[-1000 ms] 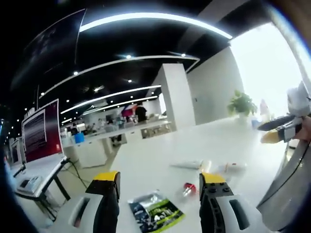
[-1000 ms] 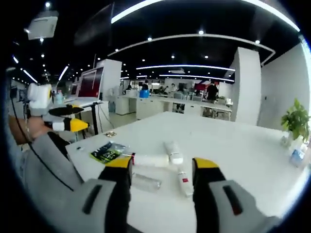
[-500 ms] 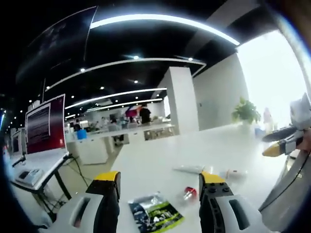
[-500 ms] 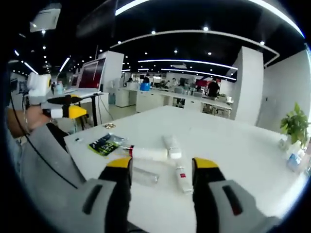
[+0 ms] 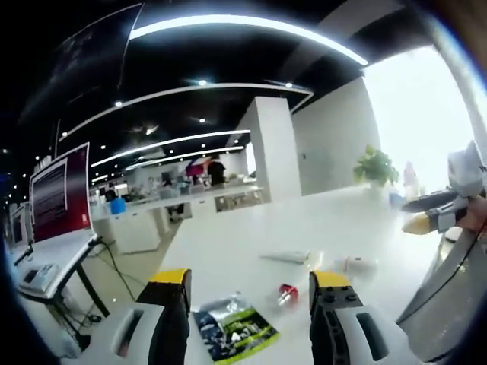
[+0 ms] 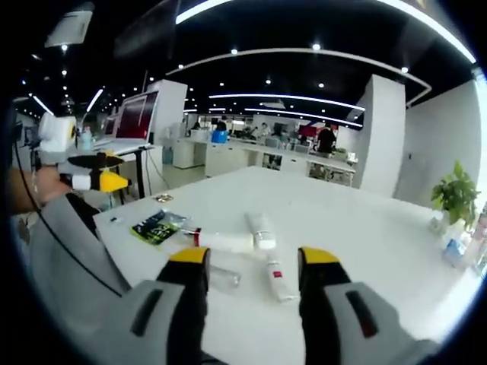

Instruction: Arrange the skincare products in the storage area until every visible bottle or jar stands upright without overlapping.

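Several skincare products lie flat on a white table: a white tube with a red cap, a white tube, a slim white bottle with a red label and a clear bottle. A green and black sachet lies to their left. My right gripper is open above them. In the left gripper view the sachet, a red cap and white tubes lie beyond my open left gripper. The left gripper appears at the left of the right gripper view, the right gripper at the right of the left gripper view.
A grey sleeve crosses the left of the right gripper view. A potted plant and small items stand at the table's far right. Desks with monitors and people fill the office behind. A side desk with a screen stands left of the table.
Both cameras have shifted slightly; the products have not moved and both grippers stay open.
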### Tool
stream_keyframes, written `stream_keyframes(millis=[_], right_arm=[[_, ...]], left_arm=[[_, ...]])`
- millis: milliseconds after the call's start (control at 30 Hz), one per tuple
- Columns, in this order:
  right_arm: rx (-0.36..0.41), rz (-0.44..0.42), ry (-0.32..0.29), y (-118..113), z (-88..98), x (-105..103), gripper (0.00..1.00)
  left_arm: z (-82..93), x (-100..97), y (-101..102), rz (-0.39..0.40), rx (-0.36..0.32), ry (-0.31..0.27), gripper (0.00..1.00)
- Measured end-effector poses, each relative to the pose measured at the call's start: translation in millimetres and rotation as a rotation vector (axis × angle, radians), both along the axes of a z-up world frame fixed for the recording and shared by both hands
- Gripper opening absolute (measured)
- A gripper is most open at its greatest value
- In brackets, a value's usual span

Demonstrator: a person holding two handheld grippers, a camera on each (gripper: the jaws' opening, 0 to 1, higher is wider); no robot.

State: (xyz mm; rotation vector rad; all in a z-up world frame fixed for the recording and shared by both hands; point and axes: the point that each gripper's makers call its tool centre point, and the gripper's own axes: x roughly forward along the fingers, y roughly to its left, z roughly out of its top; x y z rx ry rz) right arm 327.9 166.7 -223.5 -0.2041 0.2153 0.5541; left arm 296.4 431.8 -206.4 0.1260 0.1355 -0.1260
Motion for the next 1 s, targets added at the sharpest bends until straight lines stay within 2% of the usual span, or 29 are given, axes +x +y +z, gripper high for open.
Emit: stream_keyframes(millis=[200,300,567,633,700,767,867,933,1000], right_arm=[[-0.003,-0.012,-0.022,-1.4,3.0,0.1,0.46],[-0.012,-0.037,-0.038,-6.1,4.1,2.1,0.46],[-0.009,-0.106,-0.023,-19.0,2.9,6.8,0.46],[-0.032,-0.121,0.003,-21.9,-2.9,8.9,0.46],[-0.051,-0.123,0.032,-22.4,-9.0,10.4,0.46],[-0.068,-0.111,0.054,-20.4,-13.7,10.3,0.46],[-0.099,-0.117,0.053,-20.2,-16.0,10.9,0.46],[-0.125,-0.129,0.048,-21.8,-17.5,12.4,0.46],[-0.145,-0.136,0.058,-23.2,-20.5,12.9,0.46]], left_arm=[[-1.9,-1.8,6.2,0.031,0.005,0.007,0.55],[-0.4,-2.8,5.8,0.032,-0.005,0.001,0.54],[-3.4,-3.5,-11.9,-0.056,-0.026,0.026,0.54],[-2.0,-6.3,-15.9,-0.065,-0.021,0.022,0.54],[7.0,-6.3,-17.7,-0.077,0.014,-0.031,0.54],[9.7,-7.4,-16.0,-0.077,-0.003,-0.034,0.54],[13.2,-6.1,-12.5,-0.091,-0.025,-0.036,0.55],[16.9,-7.1,-12.2,-0.132,0.105,-0.066,0.58],[18.2,-6.8,-4.8,-0.118,0.181,-0.097,0.58]])
